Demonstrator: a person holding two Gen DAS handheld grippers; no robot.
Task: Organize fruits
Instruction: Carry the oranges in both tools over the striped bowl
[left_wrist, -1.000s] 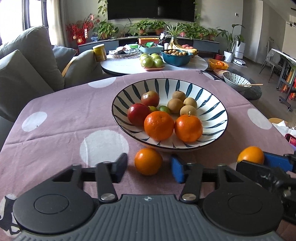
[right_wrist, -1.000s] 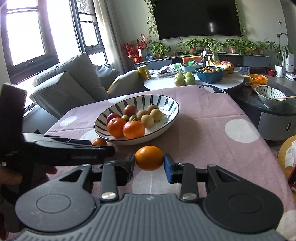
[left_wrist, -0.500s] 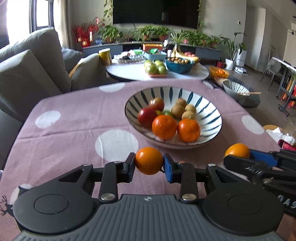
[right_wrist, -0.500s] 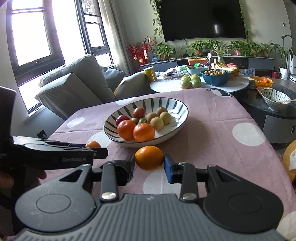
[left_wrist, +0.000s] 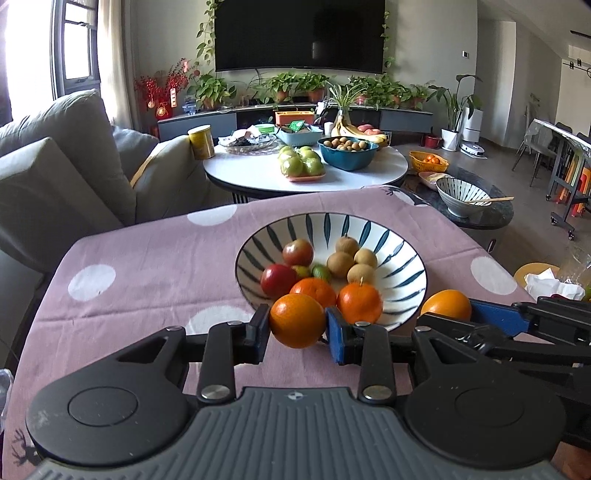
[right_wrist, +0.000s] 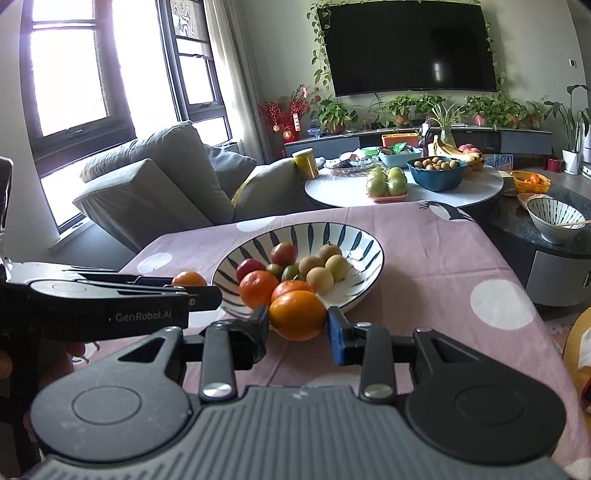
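- My left gripper (left_wrist: 297, 329) is clenched on an orange (left_wrist: 297, 320), one pad against each side of the fruit, holding it clear of the cloth just in front of the near rim of the striped bowl (left_wrist: 406, 266).
- From my right wrist camera that same left gripper (right_wrist: 199, 290) shows side-on at the left edge, with its orange (right_wrist: 189, 277) peeking over the fingers, beside the bowl's left rim.
- The striped bowl (right_wrist: 362, 240) sits on the pink tablecloth (left_wrist: 147, 258) with white dots; inside it lie two red apples (left_wrist: 279, 280), small green fruits (left_wrist: 320, 272), brown round fruits (left_wrist: 351, 260) and two oranges in the bowl (left_wrist: 359, 302) at the near side.
- My right gripper (right_wrist: 297, 325) is clamped on a second orange (right_wrist: 297, 314), pads tight on both sides, the fruit raised just before the bowl's near rim.
- In my left wrist view the right gripper (left_wrist: 476, 317) lies at the right, its orange (left_wrist: 446, 304) close to the bowl's right rim.
- Beyond the tablecloth stands a round white table (left_wrist: 258, 177) carrying green apples (left_wrist: 301, 164) and a blue bowl (left_wrist: 347, 153).
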